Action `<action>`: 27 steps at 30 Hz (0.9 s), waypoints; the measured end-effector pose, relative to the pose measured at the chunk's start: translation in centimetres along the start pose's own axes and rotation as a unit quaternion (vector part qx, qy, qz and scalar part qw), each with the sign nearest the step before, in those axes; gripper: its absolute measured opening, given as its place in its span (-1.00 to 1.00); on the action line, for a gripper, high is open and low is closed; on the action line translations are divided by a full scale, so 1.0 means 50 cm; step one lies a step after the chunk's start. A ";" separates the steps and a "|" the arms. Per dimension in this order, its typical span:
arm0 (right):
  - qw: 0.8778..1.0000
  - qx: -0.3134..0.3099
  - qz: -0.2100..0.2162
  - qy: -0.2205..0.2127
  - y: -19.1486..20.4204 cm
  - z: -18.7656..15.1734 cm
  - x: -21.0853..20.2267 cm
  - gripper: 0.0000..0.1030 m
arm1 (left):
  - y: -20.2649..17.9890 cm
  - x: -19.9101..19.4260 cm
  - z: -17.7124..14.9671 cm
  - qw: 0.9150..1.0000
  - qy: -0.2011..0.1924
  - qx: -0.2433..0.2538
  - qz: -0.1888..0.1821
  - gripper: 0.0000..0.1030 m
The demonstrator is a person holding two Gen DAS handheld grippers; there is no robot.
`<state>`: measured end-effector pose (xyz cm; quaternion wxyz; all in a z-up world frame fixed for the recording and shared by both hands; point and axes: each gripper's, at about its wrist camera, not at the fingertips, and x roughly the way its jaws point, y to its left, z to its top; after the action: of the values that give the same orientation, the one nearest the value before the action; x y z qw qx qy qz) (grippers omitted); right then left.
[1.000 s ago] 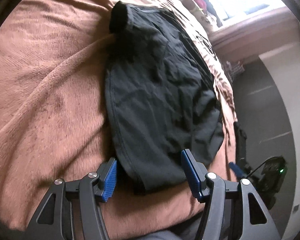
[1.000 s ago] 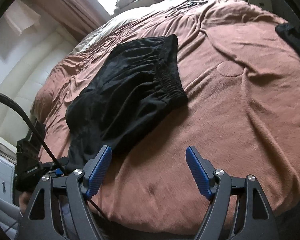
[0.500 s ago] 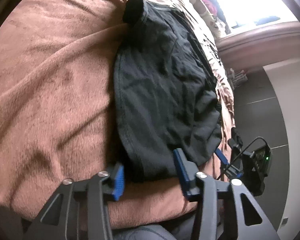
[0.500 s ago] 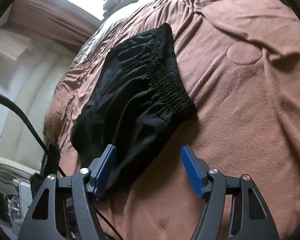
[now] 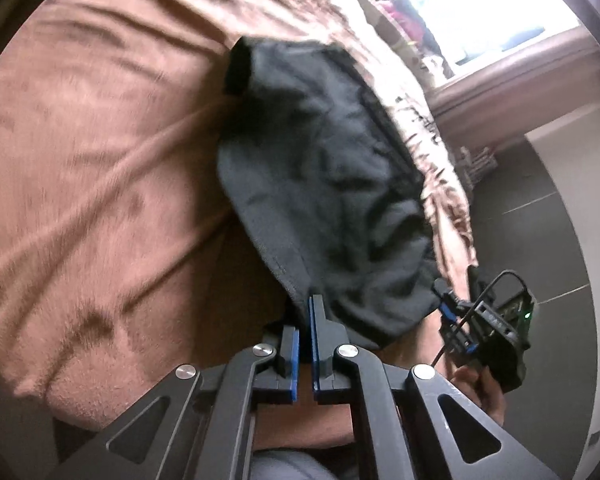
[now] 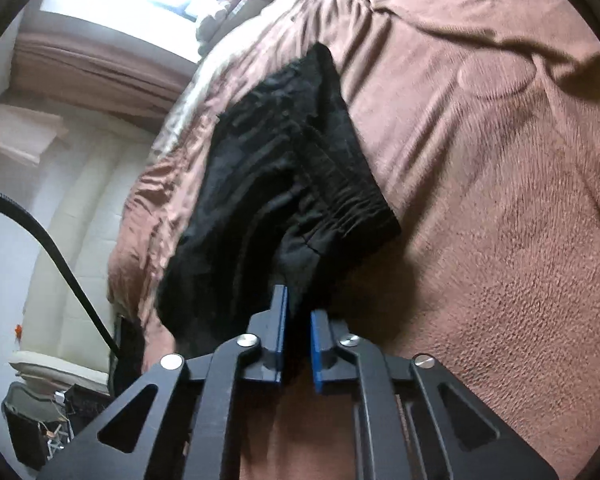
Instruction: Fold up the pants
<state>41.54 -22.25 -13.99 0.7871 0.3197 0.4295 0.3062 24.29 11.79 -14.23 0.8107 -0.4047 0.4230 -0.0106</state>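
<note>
- Brown fleece blanket [image 6: 500, 220] covers a bed beneath a bright window; pale wall panels and a dark tiled floor show past its edges
- black pants [image 5: 324, 184] lie near the bed's edge, apparently already doubled, elastic waistband [image 6: 340, 184] toward the bed's middle
- left gripper [image 5: 305, 308] has just been closing and now pinches the near hem corner, cloth caught between its blue pads; the fabric rises slightly off the blanket there
- right gripper [image 6: 298, 312] has likewise just closed, clamping the near edge just below the waistband
- both near corners seem secured; the fold itself is not yet made; what remains, I judge, is lifting this edge, carrying it across to the far side, laying it flat and smoothing
</note>
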 end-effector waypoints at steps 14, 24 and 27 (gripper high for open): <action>0.998 -0.013 0.006 -0.066 0.060 0.032 -0.041 -0.92 | -0.111 -0.051 0.134 0.995 -0.080 0.047 -0.024 -0.92; 0.996 -0.009 0.015 -0.086 0.111 0.110 -0.011 -0.92 | -0.200 -0.052 0.294 0.990 -0.115 0.068 -0.039 -0.93; 0.996 0.007 0.018 -0.086 0.115 0.135 0.006 -0.92 | -0.215 -0.027 0.344 0.991 -0.107 0.070 -0.036 -0.93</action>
<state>46.37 -20.15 -6.86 0.8133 0.3581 0.3564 0.2886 38.85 16.16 -0.76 0.8767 -0.3606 0.3174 -0.0257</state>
